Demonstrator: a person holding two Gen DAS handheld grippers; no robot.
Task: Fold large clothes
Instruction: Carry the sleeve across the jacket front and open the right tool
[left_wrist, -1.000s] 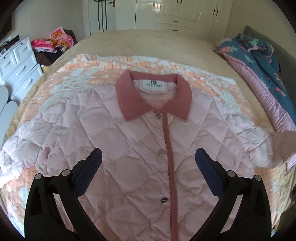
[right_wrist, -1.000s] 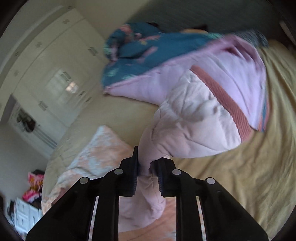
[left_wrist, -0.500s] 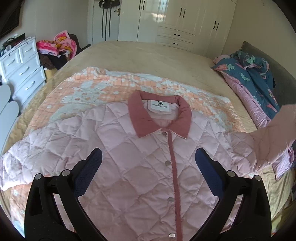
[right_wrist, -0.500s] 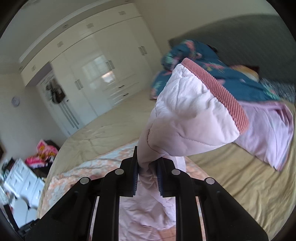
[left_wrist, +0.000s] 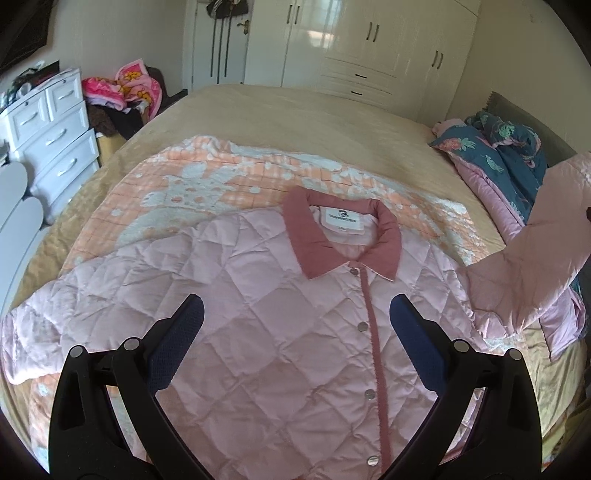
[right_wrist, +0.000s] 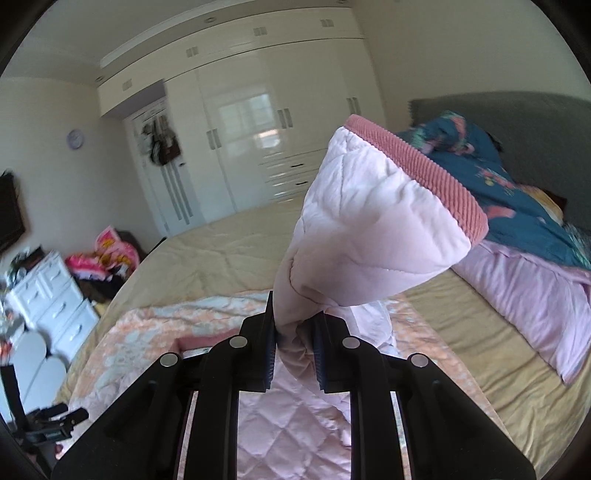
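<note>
right wrist: right gripper (right_wrist: 293, 332) level-ish, clamping raised sleeve (right_wrist: 369, 229).

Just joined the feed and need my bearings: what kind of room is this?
A home bedroom, most likely: a wide bed with the pink quilted jacket spread on it, floor-to-ceiling white wardrobes behind, and a white chest of drawers beside it.
</note>
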